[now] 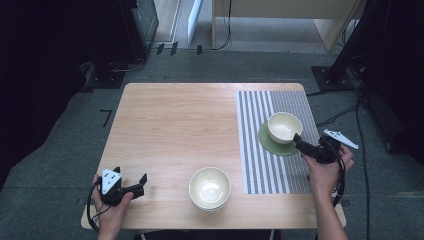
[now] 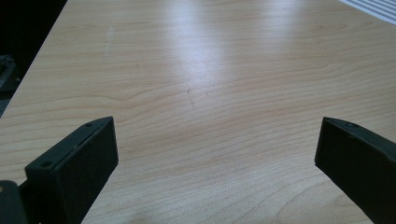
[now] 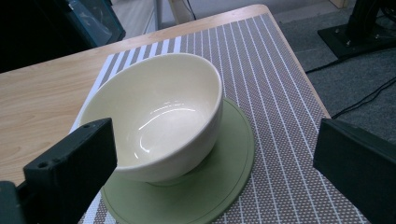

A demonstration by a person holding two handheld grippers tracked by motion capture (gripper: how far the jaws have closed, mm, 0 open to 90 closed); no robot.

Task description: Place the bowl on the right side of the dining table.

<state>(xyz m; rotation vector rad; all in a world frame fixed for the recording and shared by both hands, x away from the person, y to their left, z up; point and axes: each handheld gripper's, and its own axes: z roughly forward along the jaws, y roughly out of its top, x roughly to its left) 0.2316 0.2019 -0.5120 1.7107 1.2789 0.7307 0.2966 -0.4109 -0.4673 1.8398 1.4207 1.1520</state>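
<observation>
Right hand-held gripper [image 1: 300, 141] has jaws wide, empty, just off the bowl [image 1: 284, 126] on the green saucer [image 1: 268, 141]; bowl at its 10 o'clock. Left hand-held gripper [image 1: 131, 179] open, far across desk [image 1: 180, 125].

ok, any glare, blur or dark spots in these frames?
High view: dim, near-black side edges, round cream ceramic bowl evenly lit. Left gripper view: broad white glare on the light wooden table, near black fingers soft. Right gripper view: arc highlights inside the cream bowl on the green round saucer; fingers blurred.
</observation>
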